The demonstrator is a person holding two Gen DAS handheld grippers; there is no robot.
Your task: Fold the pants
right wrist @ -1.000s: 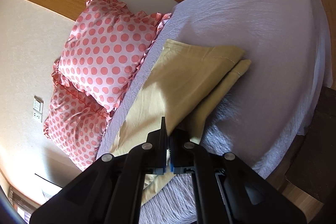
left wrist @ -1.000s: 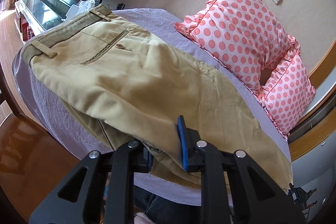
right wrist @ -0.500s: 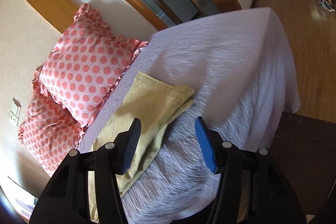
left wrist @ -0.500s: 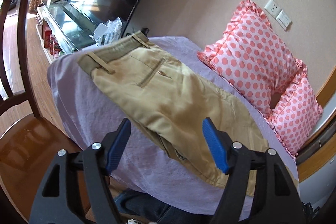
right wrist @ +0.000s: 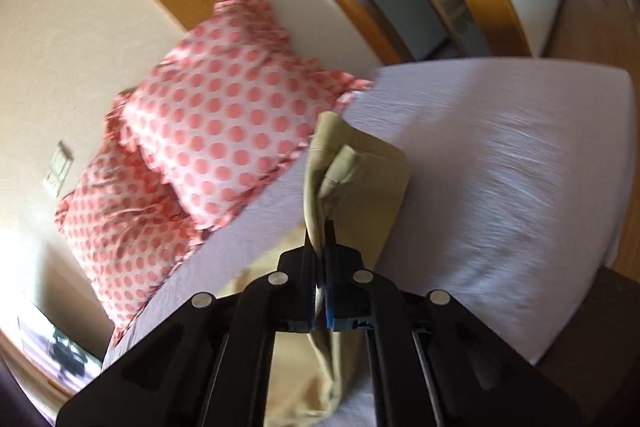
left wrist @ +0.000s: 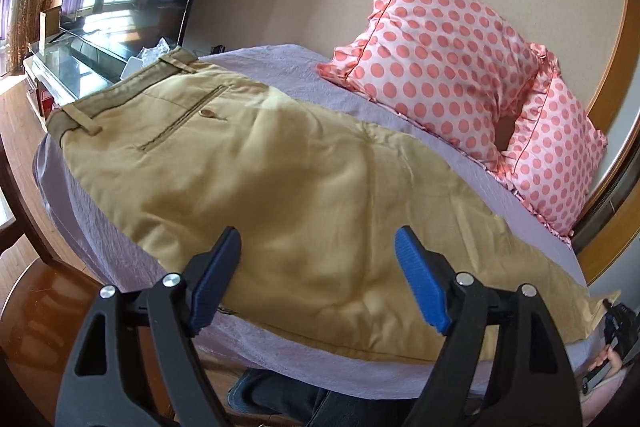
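Observation:
Tan pants (left wrist: 280, 179) lie along the lilac bed, folded lengthwise, waistband and back pocket at the far left. My left gripper (left wrist: 318, 279) is open, its blue pads either side of the thigh area at the near edge, holding nothing. In the right wrist view my right gripper (right wrist: 320, 251) is shut on the leg cuffs of the pants (right wrist: 352, 187) and lifts them off the bed; the fabric bunches upward from the jaws.
Two pink polka-dot pillows (left wrist: 448, 67) lean against the wall behind the pants, also in the right wrist view (right wrist: 216, 123). A TV and glass cabinet (left wrist: 80, 39) stand beyond the waistband. Bare lilac sheet (right wrist: 500, 187) stretches right of the cuffs. Wooden floor lies below the bed edge.
The left gripper opened, let go of the pants and now sits closer over the thigh. The right gripper opened half a second ago, then shut on the cuffs and raised them.

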